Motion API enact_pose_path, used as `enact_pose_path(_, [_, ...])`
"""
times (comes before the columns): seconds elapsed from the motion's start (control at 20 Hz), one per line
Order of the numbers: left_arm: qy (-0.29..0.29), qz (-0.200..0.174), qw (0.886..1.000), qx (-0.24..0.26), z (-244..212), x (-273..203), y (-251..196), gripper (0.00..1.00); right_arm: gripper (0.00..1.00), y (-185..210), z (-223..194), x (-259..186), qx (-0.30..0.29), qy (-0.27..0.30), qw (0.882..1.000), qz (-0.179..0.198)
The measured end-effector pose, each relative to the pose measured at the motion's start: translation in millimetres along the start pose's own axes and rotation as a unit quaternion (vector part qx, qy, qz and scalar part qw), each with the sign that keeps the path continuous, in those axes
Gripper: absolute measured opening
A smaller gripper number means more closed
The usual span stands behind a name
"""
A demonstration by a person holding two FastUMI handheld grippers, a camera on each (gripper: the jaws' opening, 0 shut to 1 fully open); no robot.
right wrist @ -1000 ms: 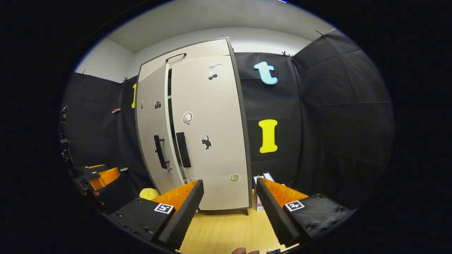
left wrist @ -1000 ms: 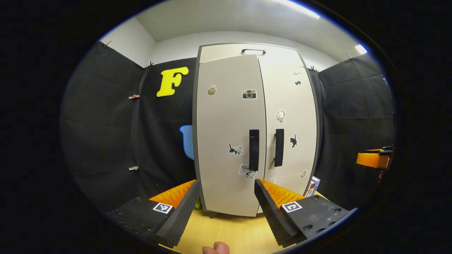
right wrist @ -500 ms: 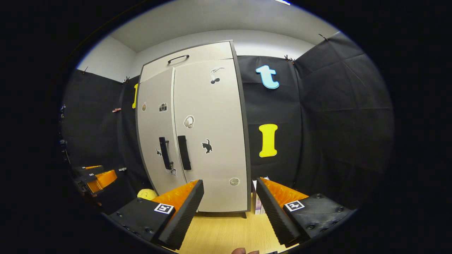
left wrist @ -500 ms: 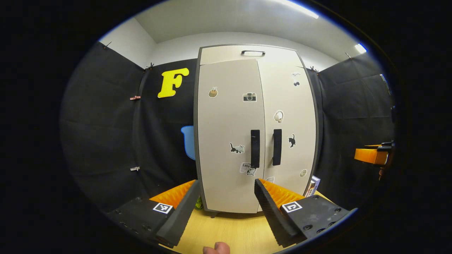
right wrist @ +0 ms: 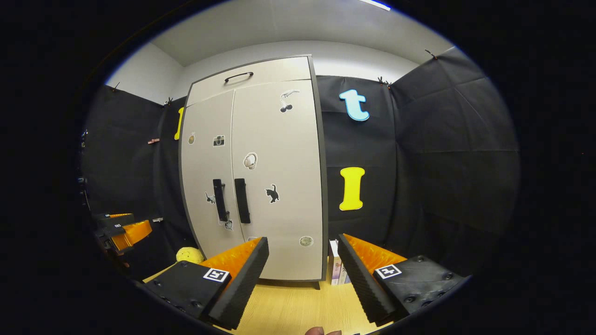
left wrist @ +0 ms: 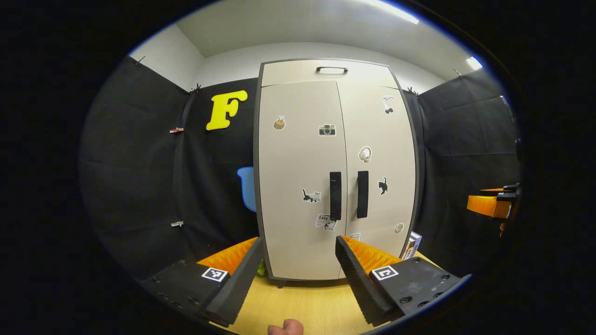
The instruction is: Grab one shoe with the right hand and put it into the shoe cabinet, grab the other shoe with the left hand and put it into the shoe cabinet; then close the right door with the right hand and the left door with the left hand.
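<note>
The pale grey shoe cabinet [left wrist: 335,153] [right wrist: 260,153] stands on the wooden table with both doors shut, so its inside is hidden. Black handles sit side by side: the left door handle [left wrist: 335,195] [right wrist: 219,200] and the right door handle [left wrist: 362,194] [right wrist: 242,200]. Stickers dot both doors. My left gripper [left wrist: 298,274] is open and empty, a short way in front of the left door. My right gripper [right wrist: 302,274] is also open and empty, facing the cabinet's right edge. The right gripper [left wrist: 489,204] also shows in the left gripper view at the far right, and the left gripper [right wrist: 123,230] in the right gripper view at the far left.
A small box [left wrist: 412,245] [right wrist: 336,269] stands against the cabinet's right side. A yellow round object [right wrist: 188,255] lies by its left foot. Wooden tabletop [left wrist: 307,302] [right wrist: 288,307] stretches in front. Black cloth walls close in on both sides.
The left door, ajar a second ago, has swung fully shut and now sits flush with the right one. Both grippers have drawn back slightly from the cabinet.
</note>
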State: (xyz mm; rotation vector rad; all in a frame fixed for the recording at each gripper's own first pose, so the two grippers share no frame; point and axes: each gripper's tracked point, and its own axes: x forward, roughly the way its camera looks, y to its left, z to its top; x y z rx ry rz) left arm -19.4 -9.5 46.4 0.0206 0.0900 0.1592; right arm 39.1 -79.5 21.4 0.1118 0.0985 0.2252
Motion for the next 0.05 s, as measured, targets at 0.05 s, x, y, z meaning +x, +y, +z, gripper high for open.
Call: enact_pose_path(0.05, [0.0, 0.0, 1.0, 0.0, 0.0, 0.0, -0.7, 0.96, 0.98, -0.6, 0.5, 0.5, 0.001, 0.0, 1.0, -0.001])
